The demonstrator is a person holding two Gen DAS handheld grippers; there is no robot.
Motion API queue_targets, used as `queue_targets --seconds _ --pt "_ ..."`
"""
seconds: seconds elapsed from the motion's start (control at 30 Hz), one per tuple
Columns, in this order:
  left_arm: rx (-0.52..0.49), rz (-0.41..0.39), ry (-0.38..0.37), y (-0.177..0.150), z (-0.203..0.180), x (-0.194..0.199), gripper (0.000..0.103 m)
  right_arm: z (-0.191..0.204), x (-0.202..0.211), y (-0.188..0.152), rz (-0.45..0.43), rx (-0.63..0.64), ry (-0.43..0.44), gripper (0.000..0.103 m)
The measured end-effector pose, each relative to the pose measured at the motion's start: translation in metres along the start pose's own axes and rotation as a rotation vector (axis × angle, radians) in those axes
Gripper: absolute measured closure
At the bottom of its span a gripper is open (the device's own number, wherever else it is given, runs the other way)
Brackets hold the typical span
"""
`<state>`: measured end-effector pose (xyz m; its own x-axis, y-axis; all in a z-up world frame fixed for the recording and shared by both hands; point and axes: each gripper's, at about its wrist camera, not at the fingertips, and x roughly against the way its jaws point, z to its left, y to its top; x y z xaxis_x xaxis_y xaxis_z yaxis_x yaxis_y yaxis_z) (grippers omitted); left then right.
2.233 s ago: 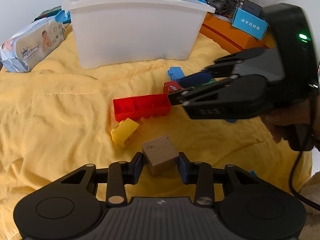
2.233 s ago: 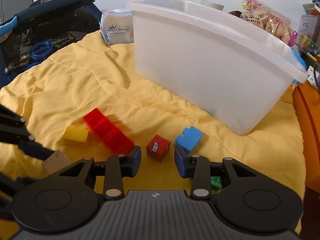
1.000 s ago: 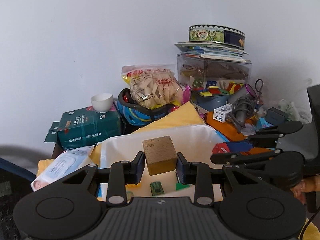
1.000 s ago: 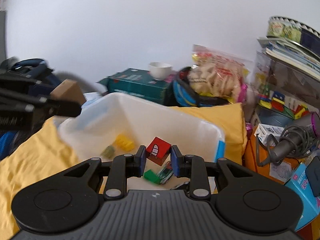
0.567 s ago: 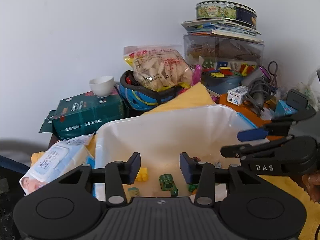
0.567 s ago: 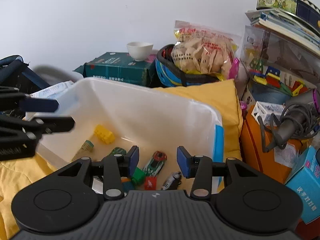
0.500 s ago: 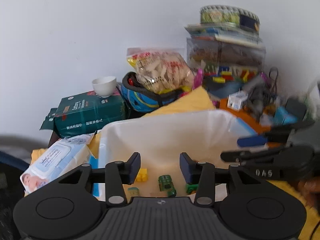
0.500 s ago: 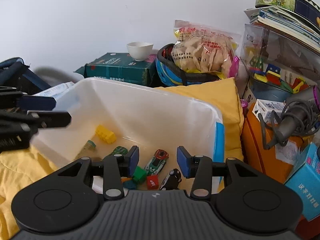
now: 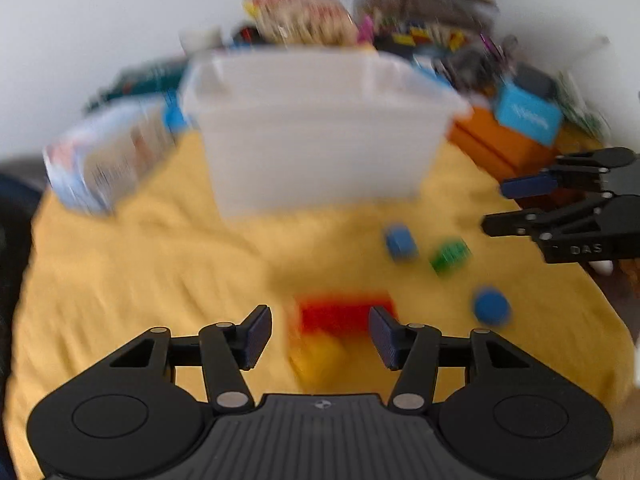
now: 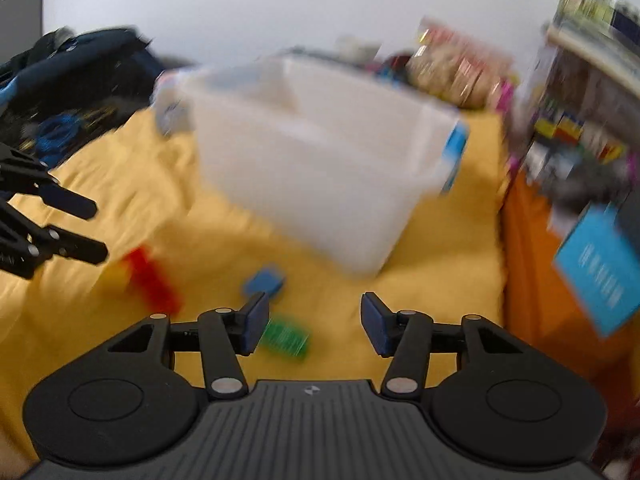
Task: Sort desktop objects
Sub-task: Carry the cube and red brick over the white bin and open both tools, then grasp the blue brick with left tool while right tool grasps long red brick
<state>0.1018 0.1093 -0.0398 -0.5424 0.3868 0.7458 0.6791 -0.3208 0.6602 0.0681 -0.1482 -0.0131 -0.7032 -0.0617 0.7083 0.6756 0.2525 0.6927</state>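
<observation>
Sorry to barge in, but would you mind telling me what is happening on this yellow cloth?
A person is sorting toys into the white plastic bin with two handheld grippers. Both the left gripper and the right gripper are empty, their jaws having just been opening. On the yellow cloth lie a red tray, yellow brick, blue brick, green block and a round blue piece.

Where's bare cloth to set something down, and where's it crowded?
Free: the yellow cloth left of the red block, below the wipes pack and white bin. Crowded: right, around the blue block, green block, blue cap.
</observation>
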Motion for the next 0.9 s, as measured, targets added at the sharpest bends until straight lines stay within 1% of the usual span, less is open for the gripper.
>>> queue_targets --seconds 0.07,0.13,0.2,0.33,0.4,0.43,0.5,0.57,0.6,0.63,0.8,0.83,0.9 --pt "0.001 0.048 -0.033 -0.013 -0.012 -0.003 0.045 0.004 -0.004 -0.013 0.051 -0.013 0.019 0.049" --pt "-0.032 0.077 -0.061 -0.022 -0.027 -0.003 0.045 0.005 -0.009 -0.022 0.091 -0.022 0.046 0.049" --pt "-0.08 0.077 -0.09 -0.029 -0.044 0.002 0.045 0.009 -0.008 -0.027 0.101 -0.012 0.056 0.049" --pt "-0.198 0.082 -0.199 -0.042 -0.077 0.013 0.045 0.011 -0.006 -0.034 0.111 0.0 0.056 0.049" --pt "-0.263 0.094 -0.23 -0.051 -0.092 0.016 0.045 0.01 -0.004 -0.036 0.108 -0.007 0.065 0.048" --pt "-0.284 0.103 -0.231 -0.054 -0.098 0.016 0.045 0.011 -0.003 -0.037 0.106 -0.006 0.069 0.048" --pt "-0.276 0.117 -0.231 -0.058 -0.102 0.015 0.047 0.014 0.0 -0.039 0.103 0.006 0.077 0.048" --pt "-0.271 0.13 -0.22 -0.061 -0.103 0.01 0.059 0.016 0.003 -0.042 0.099 0.015 0.08 0.048" --pt "-0.274 0.14 -0.216 -0.063 -0.103 0.007 0.068 0.017 0.005 -0.043 0.097 0.017 0.082 0.048" --pt "-0.27 0.149 -0.214 -0.064 -0.103 0.004 0.068 0.018 0.006 -0.044 0.096 0.016 0.083 0.048" --pt "-0.179 0.134 -0.204 -0.06 -0.096 0.005 0.071 0.021 0.013 -0.049 0.093 0.009 0.081 0.048" --pt "-0.163 0.133 -0.194 -0.058 -0.093 0.004 0.073 0.02 0.014 -0.05 0.092 0.005 0.079 0.048" --pt "-0.143 0.125 -0.142 -0.056 -0.086 0.002 0.073 0.02 0.015 -0.049 0.091 0.001 0.074 0.048"
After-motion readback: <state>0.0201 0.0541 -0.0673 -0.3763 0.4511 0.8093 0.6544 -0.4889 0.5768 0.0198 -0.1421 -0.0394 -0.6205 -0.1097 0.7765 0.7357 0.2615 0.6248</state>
